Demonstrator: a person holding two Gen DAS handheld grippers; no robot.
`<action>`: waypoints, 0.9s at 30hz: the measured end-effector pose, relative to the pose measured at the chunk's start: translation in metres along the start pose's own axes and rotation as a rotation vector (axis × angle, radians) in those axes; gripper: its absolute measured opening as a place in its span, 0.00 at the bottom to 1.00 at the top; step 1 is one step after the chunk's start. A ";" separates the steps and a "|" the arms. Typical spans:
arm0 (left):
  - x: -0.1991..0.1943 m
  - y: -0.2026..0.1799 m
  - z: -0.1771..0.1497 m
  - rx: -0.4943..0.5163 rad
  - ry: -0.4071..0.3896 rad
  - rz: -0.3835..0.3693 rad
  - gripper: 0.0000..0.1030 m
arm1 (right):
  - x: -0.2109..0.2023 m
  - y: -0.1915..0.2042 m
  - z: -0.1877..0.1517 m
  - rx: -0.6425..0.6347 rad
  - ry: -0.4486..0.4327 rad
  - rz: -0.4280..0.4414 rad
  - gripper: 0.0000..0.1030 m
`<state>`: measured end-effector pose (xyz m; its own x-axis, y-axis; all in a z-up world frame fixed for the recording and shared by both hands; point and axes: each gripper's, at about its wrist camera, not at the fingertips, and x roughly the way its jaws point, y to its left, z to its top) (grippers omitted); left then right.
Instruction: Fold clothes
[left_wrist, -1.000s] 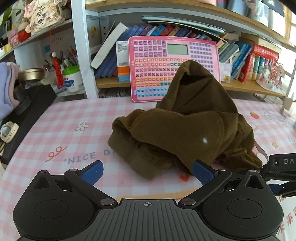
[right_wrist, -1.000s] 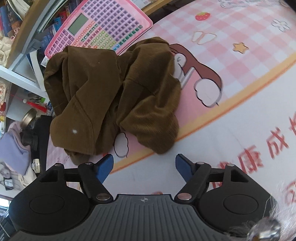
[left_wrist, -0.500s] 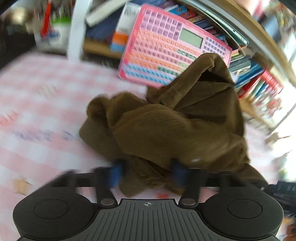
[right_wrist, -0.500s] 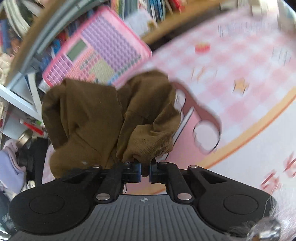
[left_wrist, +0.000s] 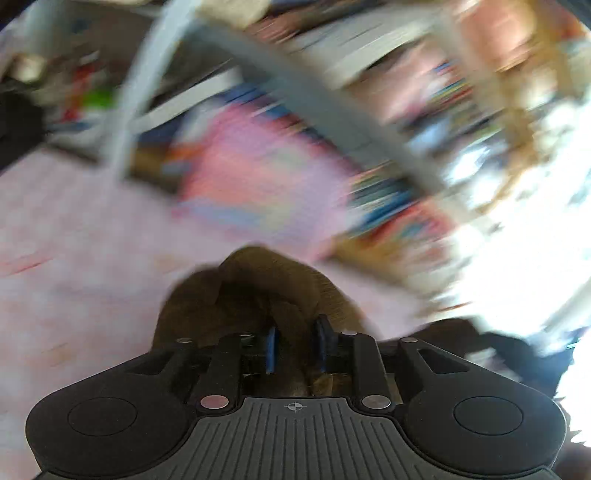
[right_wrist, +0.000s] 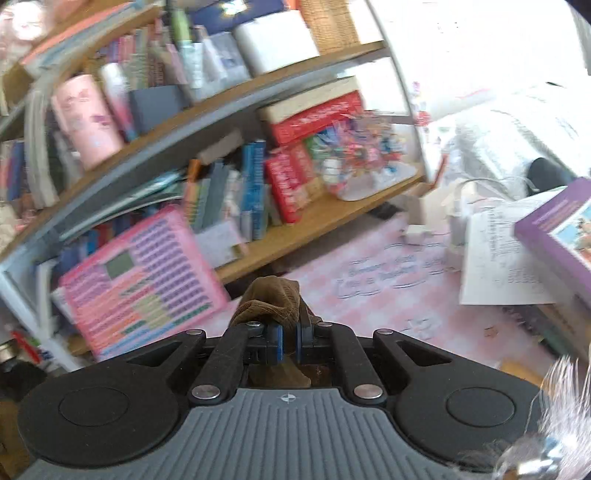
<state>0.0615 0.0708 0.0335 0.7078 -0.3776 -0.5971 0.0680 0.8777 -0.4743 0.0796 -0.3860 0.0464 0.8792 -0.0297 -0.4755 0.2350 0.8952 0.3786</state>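
Bookshelves (right_wrist: 229, 110) crammed with books fill the background of both views, above a pink checked worktop (right_wrist: 399, 291) that runs out from their foot. At the left of the right wrist view a pink toy keyboard (right_wrist: 140, 280) leans against the lowest shelf, out of the way of the working space; in the left wrist view it is only a pink smear behind the cloth.

Low in the middle of the left wrist view, the left claw (left_wrist: 294, 347) is pinched on a bunch of the brown garment (left_wrist: 258, 291), its blue pads close together with cloth packed between them and mounding up just beyond. The right claw (right_wrist: 289, 341), low in the middle of its own view, has its pads pressed almost together on another fold of the same brown garment, a knob of which sticks up past the tips. Two separate grips probably serve to raise and spread the cloth so it can be laid flat for folding.

At the far right of the right wrist view, papers (right_wrist: 495, 262) and a purple book (right_wrist: 554, 236) lie on the worktop's edge, well apart from the garment.
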 end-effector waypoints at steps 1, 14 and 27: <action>0.003 0.007 -0.005 -0.019 0.032 0.049 0.33 | 0.005 -0.005 0.001 0.005 0.005 -0.025 0.06; -0.018 0.056 -0.059 -0.192 0.073 0.166 0.62 | 0.027 -0.020 0.002 -0.206 0.136 -0.118 0.20; 0.035 0.055 -0.065 -0.190 0.137 0.163 0.08 | -0.020 0.070 -0.069 -0.499 0.291 0.259 0.42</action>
<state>0.0445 0.0865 -0.0551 0.5960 -0.2837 -0.7512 -0.1807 0.8641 -0.4697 0.0499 -0.2925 0.0277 0.7162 0.2755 -0.6412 -0.2541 0.9587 0.1281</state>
